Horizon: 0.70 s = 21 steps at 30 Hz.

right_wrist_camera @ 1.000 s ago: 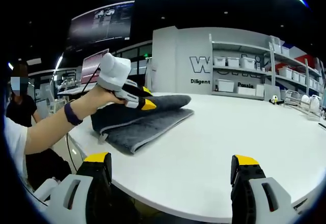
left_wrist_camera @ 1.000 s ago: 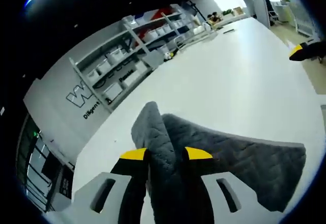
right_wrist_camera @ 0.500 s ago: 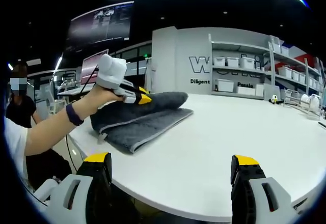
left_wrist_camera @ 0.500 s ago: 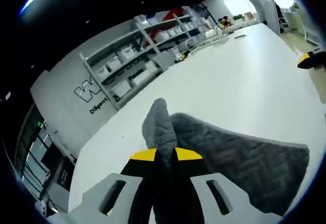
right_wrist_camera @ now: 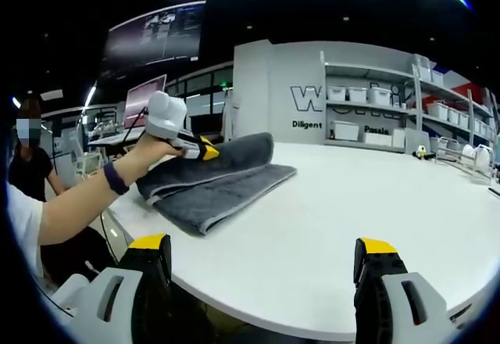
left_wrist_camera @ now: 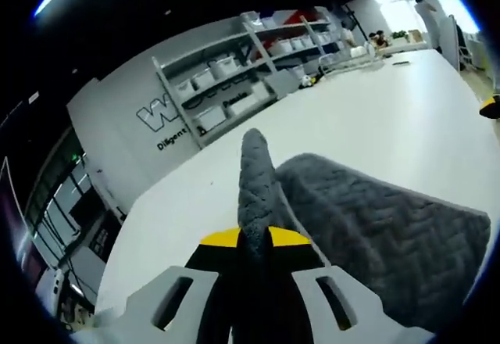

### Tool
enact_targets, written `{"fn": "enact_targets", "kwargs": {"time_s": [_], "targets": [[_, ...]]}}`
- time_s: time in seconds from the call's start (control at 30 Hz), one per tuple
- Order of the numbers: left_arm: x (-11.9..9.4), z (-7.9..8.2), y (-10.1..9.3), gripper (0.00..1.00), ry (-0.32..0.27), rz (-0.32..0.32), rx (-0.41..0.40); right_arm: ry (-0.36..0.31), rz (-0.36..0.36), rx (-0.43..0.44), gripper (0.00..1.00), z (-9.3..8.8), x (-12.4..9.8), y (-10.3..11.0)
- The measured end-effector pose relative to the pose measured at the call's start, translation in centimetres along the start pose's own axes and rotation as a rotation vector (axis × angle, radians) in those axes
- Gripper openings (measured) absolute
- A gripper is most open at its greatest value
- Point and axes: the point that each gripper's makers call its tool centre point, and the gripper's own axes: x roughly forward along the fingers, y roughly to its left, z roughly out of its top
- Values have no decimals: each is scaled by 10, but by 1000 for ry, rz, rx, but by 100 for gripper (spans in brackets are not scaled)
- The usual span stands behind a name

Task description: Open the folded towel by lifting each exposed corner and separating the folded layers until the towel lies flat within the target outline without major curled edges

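A folded dark grey towel [right_wrist_camera: 215, 184] lies near the left end of a white table [right_wrist_camera: 336, 227]. My left gripper [left_wrist_camera: 255, 240] is shut on the towel's upper layer [left_wrist_camera: 254, 180], which stands pinched up as a ridge between the yellow-tipped jaws. In the right gripper view the left gripper [right_wrist_camera: 205, 152] holds that layer lifted off the lower fold, with a person's hand and arm behind it. My right gripper [right_wrist_camera: 262, 252] stands open at the table's near edge, well apart from the towel, with nothing between its fingers.
Shelving with white bins [right_wrist_camera: 375, 113] lines the far wall behind the table. A wire rack [right_wrist_camera: 461, 156] stands at the table's far right. Another person [right_wrist_camera: 27, 156] stands at the left. Bare tabletop stretches right of the towel.
The left gripper went from open around the towel's top layer to shut on it, then drew the layer up and back toward the person. The right gripper has stayed still.
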Motion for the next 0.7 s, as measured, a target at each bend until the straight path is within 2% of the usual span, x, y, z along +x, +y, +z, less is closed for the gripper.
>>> {"fn": "enact_targets", "kwargs": {"time_s": [0.17,0.43,0.53,0.7], "targets": [[7,-22,8,11,75,26,28,1,1,-1,99,-1,0,1],[12,-45,15,12,150,25,13,2,0,-1,99,-1,-1,1],[11,-48,20,14,155,30,6,2,0,0,99,-1,-1,0],[7,-49,28,25,136,55,-36,3,3,-1,99,0,0,1]]}}
